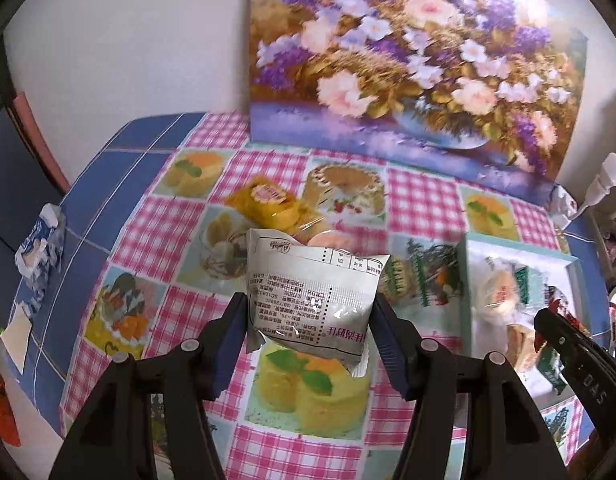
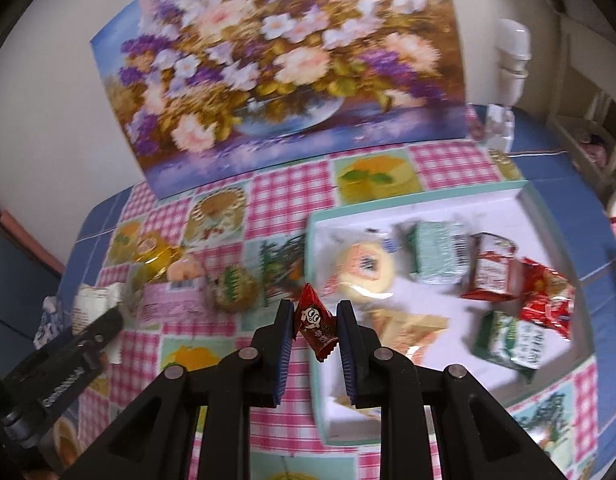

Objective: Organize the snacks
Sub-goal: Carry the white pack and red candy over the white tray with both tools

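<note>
Nearest the right wrist camera, the right tool [image 2: 312,326] is pinched tight on a small red candy [image 2: 315,330], which hangs tilted between the pads, above the near left edge of the white tray [image 2: 504,216]. The tray lies ahead and to the right of this tool, already holding several snacks, so the right hand is the nearer one to it. The left tool [image 1: 310,312] is about half open, its pads pressed on the sides of a white snack packet [image 1: 308,300], lifted clear of the worktop [image 1: 179,312]. From there the tray lies off to the right. Loose snacks remain on the worktop, including a yellow packet [image 1: 267,204]. Blur hides most labels, and the tray's near right corner is cut off.
</note>
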A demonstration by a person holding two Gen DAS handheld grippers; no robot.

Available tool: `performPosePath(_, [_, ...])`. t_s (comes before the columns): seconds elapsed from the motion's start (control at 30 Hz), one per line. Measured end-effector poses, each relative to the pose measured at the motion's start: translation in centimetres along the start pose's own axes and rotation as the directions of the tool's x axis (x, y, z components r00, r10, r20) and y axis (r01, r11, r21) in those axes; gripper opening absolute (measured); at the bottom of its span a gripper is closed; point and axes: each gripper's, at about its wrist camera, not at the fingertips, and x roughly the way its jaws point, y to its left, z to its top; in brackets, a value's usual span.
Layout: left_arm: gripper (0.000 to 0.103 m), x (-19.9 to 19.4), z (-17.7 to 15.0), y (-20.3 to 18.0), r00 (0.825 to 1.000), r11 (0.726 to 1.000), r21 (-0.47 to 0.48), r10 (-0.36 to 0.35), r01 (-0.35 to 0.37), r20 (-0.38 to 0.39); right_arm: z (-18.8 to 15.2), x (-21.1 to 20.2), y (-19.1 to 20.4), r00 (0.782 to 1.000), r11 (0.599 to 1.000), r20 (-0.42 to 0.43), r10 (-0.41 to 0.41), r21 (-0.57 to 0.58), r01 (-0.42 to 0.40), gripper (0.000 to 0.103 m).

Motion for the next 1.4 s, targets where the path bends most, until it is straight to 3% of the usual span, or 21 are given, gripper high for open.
performPosePath(0.47, [0.062,-2.0,0.0,-6.8,0.992,0.988,0.103,-0.121,0.117,0.032,1.0,-3.5,-8.6,0.992,0.973,0.047,-0.118,0.203,0.106,0.023])
performPosePath(0.8, [0.063,-2.6,-0.8,-14.9,0.98,0.944,0.271,-0.2,0.187,0.022,1.2,-5.2,-14.0,0.983,0.934,0.053,-0.175,0.323,0.149,0.024])
performPosePath(1.4, [0.063,2.2,-2.0,-22.5,0.973,0.882,0.413,-0.222,0.225,-0.057,0.8,-1.1,-16.4,0.985,0.925,-0.052,-0.162,0.34,0.17,0.024])
